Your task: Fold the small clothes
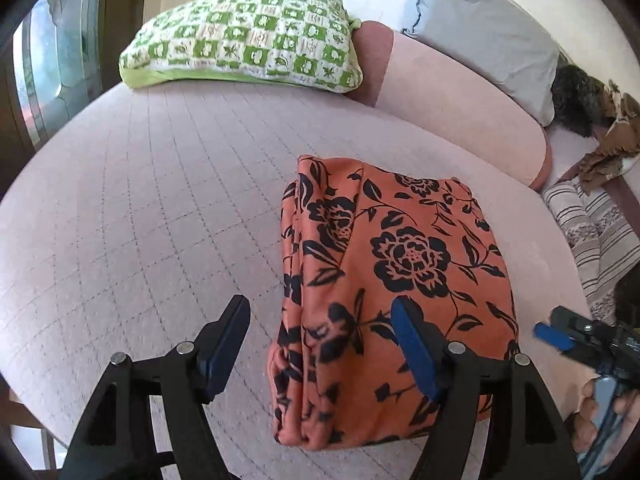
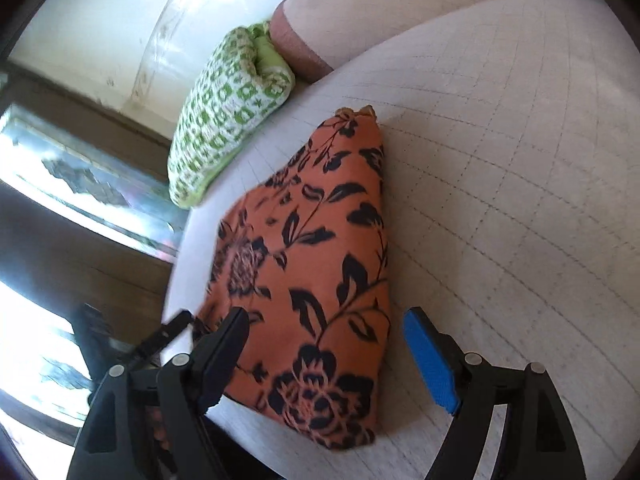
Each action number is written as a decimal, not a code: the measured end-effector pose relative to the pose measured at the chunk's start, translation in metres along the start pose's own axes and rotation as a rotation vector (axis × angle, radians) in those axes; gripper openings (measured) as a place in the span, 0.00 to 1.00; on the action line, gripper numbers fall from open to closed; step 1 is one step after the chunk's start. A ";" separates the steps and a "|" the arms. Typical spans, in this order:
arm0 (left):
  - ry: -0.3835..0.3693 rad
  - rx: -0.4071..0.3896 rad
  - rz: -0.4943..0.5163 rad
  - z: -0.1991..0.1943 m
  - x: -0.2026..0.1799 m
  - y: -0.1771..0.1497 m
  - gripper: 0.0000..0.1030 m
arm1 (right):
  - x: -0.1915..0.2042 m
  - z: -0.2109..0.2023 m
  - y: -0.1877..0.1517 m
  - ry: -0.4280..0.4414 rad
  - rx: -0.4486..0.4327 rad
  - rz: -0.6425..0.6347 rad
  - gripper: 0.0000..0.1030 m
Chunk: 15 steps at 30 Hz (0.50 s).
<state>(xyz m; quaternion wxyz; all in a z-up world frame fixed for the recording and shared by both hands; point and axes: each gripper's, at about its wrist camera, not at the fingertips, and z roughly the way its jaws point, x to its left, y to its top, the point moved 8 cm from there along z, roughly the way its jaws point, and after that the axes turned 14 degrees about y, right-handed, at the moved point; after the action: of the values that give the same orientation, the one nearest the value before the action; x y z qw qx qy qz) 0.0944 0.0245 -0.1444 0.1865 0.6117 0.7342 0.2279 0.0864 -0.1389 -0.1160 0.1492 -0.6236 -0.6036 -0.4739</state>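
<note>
We see the folded garment (image 1: 392,292) lower centre on the bed (image 1: 160,208). Left gripper (image 1: 324,344) and right gripper (image 2: 332,354) both gape, gripping nothing. We judge the fold done; lift clear without snagging edges.

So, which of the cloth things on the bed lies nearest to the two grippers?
The orange floral cloth, folded, lies right below the open left gripper and right gripper. The green pillow and grey pillow lie far back.
</note>
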 end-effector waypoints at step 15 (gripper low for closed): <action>-0.060 0.025 -0.037 0.008 0.010 0.011 0.81 | 0.048 0.015 0.011 0.058 0.031 -0.147 0.84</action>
<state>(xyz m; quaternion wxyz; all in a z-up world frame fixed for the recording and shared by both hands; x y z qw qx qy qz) 0.1059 0.0367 -0.1451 0.2050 0.6066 0.7424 0.1969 0.0943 -0.1008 -0.0823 0.1413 -0.5612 -0.6504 -0.4920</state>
